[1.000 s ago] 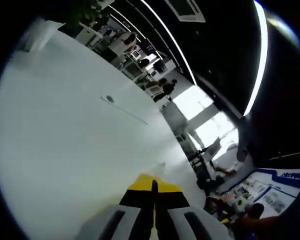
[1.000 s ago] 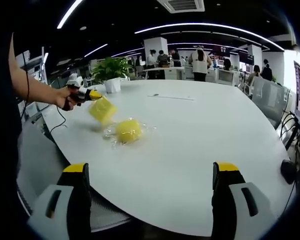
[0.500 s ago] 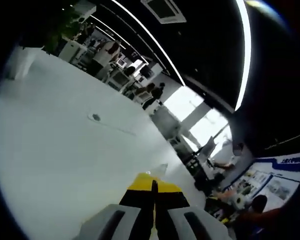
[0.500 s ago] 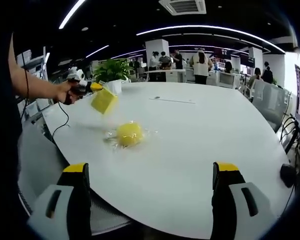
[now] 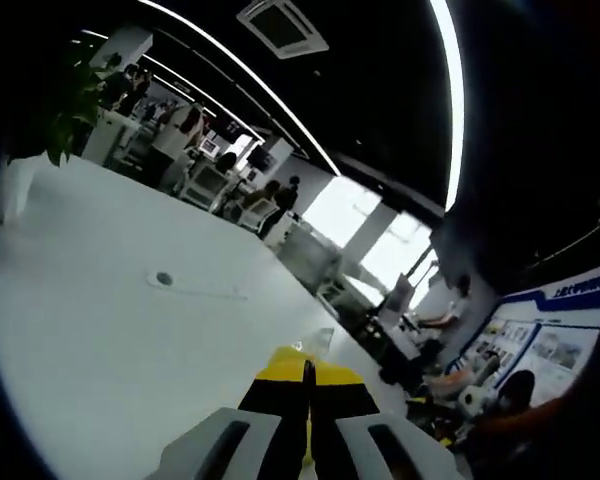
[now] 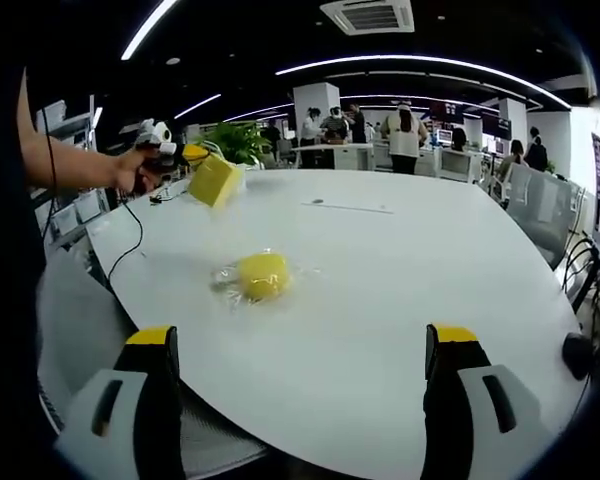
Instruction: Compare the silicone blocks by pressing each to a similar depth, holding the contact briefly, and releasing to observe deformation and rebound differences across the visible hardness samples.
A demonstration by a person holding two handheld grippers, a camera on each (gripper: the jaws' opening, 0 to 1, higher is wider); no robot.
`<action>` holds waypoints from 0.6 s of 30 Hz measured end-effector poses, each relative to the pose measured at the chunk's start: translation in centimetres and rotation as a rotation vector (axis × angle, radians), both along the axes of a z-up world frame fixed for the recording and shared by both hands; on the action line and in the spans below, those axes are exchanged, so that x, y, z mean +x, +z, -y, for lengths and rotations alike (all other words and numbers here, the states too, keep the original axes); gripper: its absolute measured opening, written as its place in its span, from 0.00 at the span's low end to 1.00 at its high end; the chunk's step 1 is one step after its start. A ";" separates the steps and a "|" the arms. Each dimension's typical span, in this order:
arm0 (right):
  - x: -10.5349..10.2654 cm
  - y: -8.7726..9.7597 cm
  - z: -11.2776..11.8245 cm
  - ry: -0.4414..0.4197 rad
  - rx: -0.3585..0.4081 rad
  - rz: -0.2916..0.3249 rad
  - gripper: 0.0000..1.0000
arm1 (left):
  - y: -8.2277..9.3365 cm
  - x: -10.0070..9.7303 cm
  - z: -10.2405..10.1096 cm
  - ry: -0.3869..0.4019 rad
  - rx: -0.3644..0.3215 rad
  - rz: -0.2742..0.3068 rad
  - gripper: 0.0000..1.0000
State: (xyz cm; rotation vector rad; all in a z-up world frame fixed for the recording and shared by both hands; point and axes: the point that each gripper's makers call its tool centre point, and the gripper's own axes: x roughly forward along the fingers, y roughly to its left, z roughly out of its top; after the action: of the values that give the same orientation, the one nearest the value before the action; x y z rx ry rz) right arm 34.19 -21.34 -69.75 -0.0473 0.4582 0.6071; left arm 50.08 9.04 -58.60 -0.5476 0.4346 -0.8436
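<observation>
A yellow silicone block (image 6: 216, 181) in clear wrap hangs in the air above the far left side of the white table (image 6: 400, 270), with my left gripper (image 6: 187, 153) shut on it in a person's hand. In the left gripper view the yellow-tipped jaws of the left gripper (image 5: 307, 372) are pressed together, and a bit of clear wrap (image 5: 324, 339) sticks out beyond them. A second, rounder yellow block (image 6: 263, 275) in crinkled clear wrap lies on the table. My right gripper (image 6: 305, 395) stands open near the table's front edge, well short of that block.
A potted plant (image 6: 238, 141) stands at the table's far left. A black cable (image 6: 130, 255) runs over the left edge. A dark object (image 6: 576, 345) lies at the right edge. Desks, chairs and people fill the room behind.
The left gripper has lifted the wrapped yellow block up and away from the rounder block. The left view has tilted up toward the room. The right gripper has stayed put.
</observation>
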 end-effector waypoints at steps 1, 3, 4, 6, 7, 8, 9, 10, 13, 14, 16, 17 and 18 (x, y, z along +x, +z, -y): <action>0.0 0.0 0.0 0.000 0.001 0.000 0.97 | 0.4 0.0 0.1 -0.005 0.005 0.009 0.00; 0.0 0.1 -0.1 0.001 0.003 0.002 0.97 | 0.9 0.0 0.1 -0.009 0.006 0.015 0.00; 0.0 0.2 -0.2 0.001 0.003 0.004 0.97 | 1.2 0.0 0.1 -0.013 0.008 0.022 0.00; 0.0 0.2 -0.2 0.003 0.002 0.005 0.97 | 2.1 -0.2 0.2 -0.016 0.001 0.037 0.00; 0.0 0.3 -0.3 0.004 0.001 0.006 0.97 | 2.5 -0.3 0.3 -0.018 -0.003 0.040 0.00; 0.0 0.3 -0.3 0.005 0.000 0.006 0.97 | 3.0 -0.3 0.3 -0.016 -0.011 0.039 0.00; 0.0 0.3 -0.3 0.008 -0.003 0.001 0.97 | 3.3 -0.4 0.4 -0.017 -0.014 0.038 0.00; 0.0 0.3 -0.4 0.009 -0.005 0.002 0.97 | 3.8 -0.5 0.4 -0.015 -0.005 0.070 0.00; 0.2 0.4 -0.5 0.007 -0.003 0.000 0.97 | 4.5 -0.8 0.3 -0.022 0.003 0.096 0.00; 0.2 0.4 -0.5 0.006 -0.002 0.001 0.97 | 4.8 -0.9 0.2 -0.021 0.000 0.101 0.00; 0.3 0.5 -0.7 0.005 0.000 0.004 0.97 | 5.1 -0.9 0.0 -0.020 -0.006 0.105 0.00; 0.3 0.6 -0.8 0.006 0.001 0.005 0.97 | 5.3 -1.0 0.0 -0.019 -0.013 0.105 0.00; 0.4 0.6 -0.9 0.007 0.001 0.008 0.97 | 5.6 -1.1 0.0 -0.015 -0.022 0.105 0.00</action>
State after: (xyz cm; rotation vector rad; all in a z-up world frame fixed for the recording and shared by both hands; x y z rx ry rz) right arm 34.57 -20.42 -69.14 -0.0506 0.4497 0.6133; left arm 48.94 9.02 -53.04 -0.5185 0.3335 -0.8885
